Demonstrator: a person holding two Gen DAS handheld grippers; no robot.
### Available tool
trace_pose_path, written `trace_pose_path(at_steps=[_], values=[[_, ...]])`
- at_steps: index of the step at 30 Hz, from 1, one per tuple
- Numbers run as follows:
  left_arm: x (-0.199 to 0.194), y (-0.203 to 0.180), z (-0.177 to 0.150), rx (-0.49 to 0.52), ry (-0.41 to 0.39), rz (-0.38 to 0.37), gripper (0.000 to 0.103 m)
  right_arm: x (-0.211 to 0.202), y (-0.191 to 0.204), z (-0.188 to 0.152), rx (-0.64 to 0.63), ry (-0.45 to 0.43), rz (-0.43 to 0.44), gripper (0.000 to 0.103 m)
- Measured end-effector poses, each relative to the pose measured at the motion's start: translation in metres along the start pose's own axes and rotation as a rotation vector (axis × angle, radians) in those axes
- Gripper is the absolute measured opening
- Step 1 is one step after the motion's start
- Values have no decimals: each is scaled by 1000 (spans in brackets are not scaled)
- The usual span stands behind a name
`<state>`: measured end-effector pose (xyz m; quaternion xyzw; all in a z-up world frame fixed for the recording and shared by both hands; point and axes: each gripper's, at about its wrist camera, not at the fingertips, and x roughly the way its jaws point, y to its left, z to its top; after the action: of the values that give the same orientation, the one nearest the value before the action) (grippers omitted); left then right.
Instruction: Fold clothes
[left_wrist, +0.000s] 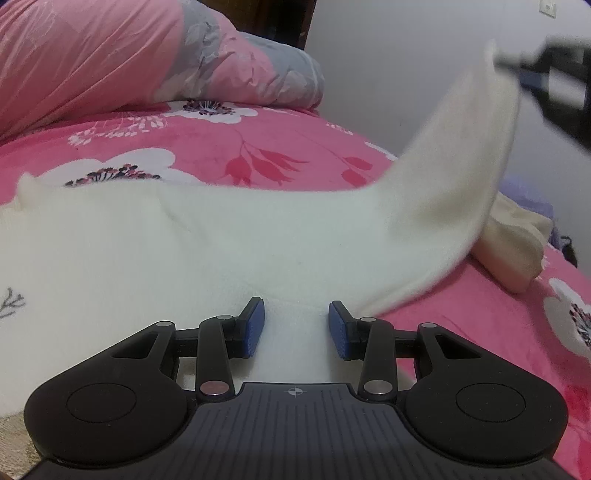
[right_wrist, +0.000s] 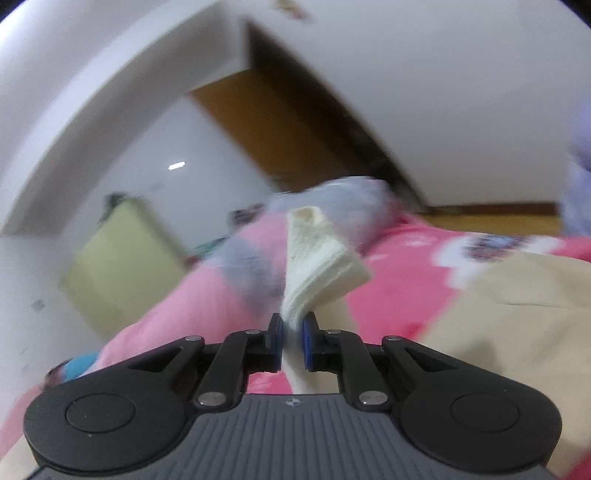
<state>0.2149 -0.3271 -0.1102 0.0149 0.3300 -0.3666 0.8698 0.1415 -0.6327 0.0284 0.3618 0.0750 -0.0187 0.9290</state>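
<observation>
White garment blurs where right claw pinches it; left claw gapes over it.

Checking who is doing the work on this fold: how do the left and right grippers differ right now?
The right gripper is shut on the white garment's corner, lifted above the bed; the left gripper is open, low over the flat part, pinching nothing. Both have blue pads.

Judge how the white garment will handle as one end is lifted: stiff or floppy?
Probably floppy: the white garment sags in a curve from the right gripper down to the bed. Likely light, since its pinched end bunches without slipping. Its fuzzy surface probably grips the pads.
</observation>
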Motion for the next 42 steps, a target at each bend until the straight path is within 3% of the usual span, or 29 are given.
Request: trace_pose_path(at_steps=[6,16,22,26,30,35,39,42], values=[[0,7,-3,-37,-10,-30,38,16,91,-19,-84,65,206,11],[-1,14,-4,-80,-16,-62,38,44,182,-76,-156,261,387,10],[-16,36,3,-237,-9,-108,38,56,208,-103,-194,329,367,9],[-65,53,13,-231,24,-73,39,53,220,-110,-216,336,366,7],[-131,88,12,-201,-17,8,43,49,232,-119,-232,326,390,7],[-187,149,-25,-321,-29,80,44,53,239,-156,-218,409,408,7],[-206,182,-55,-431,-17,74,44,43,213,-180,-166,487,334,9],[-209,199,-62,-528,-42,32,44,32,174,-190,-83,511,222,9]])
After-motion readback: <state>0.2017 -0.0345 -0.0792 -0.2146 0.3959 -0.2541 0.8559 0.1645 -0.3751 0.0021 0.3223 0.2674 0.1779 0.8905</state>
